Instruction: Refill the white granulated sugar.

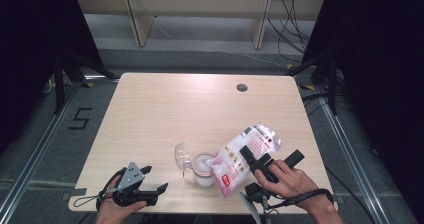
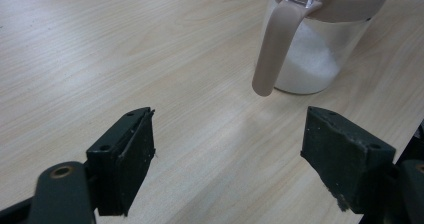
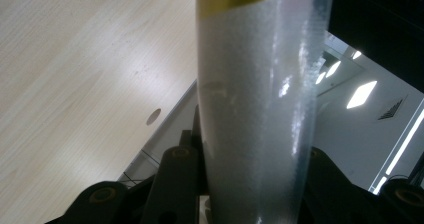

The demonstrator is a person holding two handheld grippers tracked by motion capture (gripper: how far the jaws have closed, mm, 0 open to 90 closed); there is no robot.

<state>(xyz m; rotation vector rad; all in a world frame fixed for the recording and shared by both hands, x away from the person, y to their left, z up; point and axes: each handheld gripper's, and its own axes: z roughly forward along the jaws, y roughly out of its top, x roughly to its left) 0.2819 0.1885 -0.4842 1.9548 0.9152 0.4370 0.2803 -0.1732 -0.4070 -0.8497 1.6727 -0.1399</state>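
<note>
A clear jar [image 1: 202,168] with a beige rim and handle stands near the table's front edge, its clear lid [image 1: 182,156] flipped open to the left. White granules fill its lower part [image 2: 310,64]. My right gripper [image 1: 255,159] is shut on a plastic bag of white granules [image 1: 245,154] with red print, tilted with its lower end at the jar's mouth. In the right gripper view the bag [image 3: 255,109] stands edge-on between the jaws. My left gripper [image 1: 156,179] rests open at the front left, its jaws [image 2: 227,149] wide apart and pointing at the jar's handle [image 2: 277,49], not touching it.
The light wooden table [image 1: 175,109] has a small round hole [image 1: 242,87] near its far right edge. Black curtains flank the table, and wooden furniture legs and cables lie on the floor beyond it.
</note>
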